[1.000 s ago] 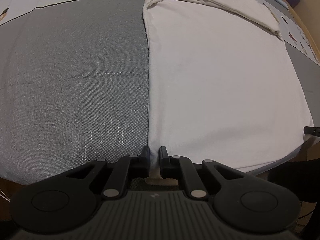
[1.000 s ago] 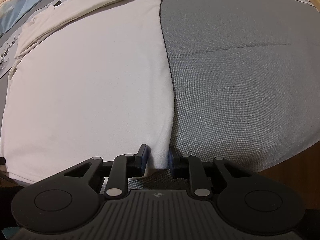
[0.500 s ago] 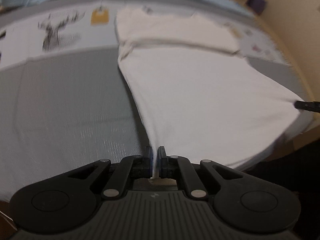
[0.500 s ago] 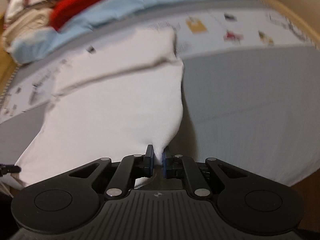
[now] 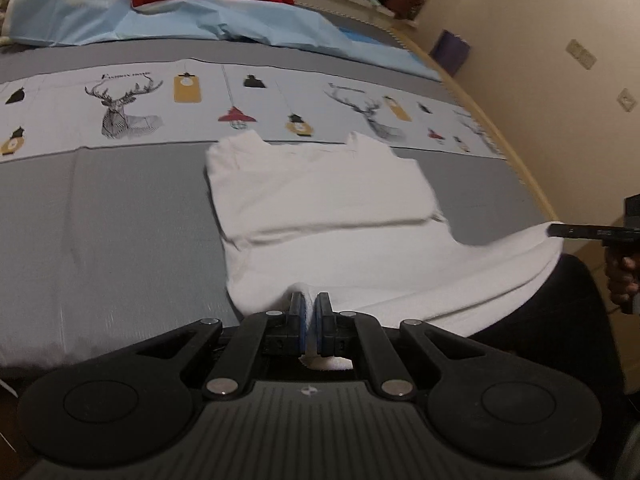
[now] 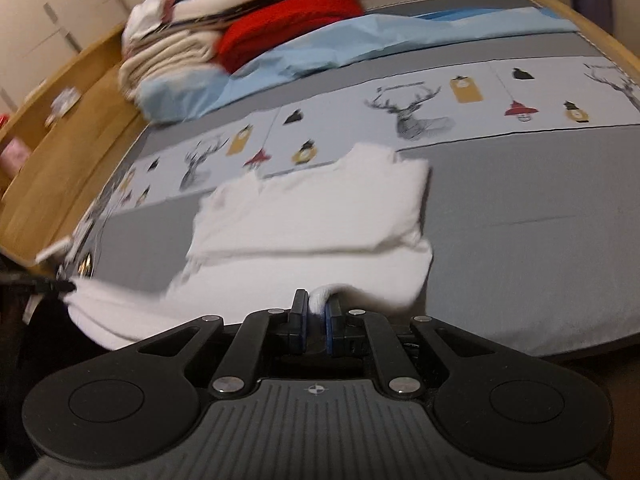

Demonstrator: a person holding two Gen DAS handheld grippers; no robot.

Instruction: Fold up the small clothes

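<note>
A white t-shirt (image 5: 332, 208) lies on the grey bedspread (image 5: 120, 232), sleeves folded in across its upper part, its bottom hem lifted toward me. My left gripper (image 5: 310, 306) is shut on the hem's left corner. My right gripper (image 6: 316, 308) is shut on the hem's right corner; the shirt (image 6: 312, 216) stretches away from it. The right gripper's fingers (image 5: 580, 232) also show at the right edge of the left wrist view, pinching the cloth. The left gripper's tip (image 6: 60, 285) shows at the left of the right wrist view.
A printed deer-pattern band (image 5: 128, 108) crosses the bed beyond the shirt. A light blue sheet (image 5: 224, 20), a red cloth (image 6: 288, 20) and a pile of folded clothes (image 6: 180, 28) lie at the far end. A wooden bed frame (image 6: 60, 152) runs along the left.
Both grippers closed on the hem corners and lifted them up and back from the bed. The cameras now sit higher, and the shirt's lower part hangs between the two grippers.
</note>
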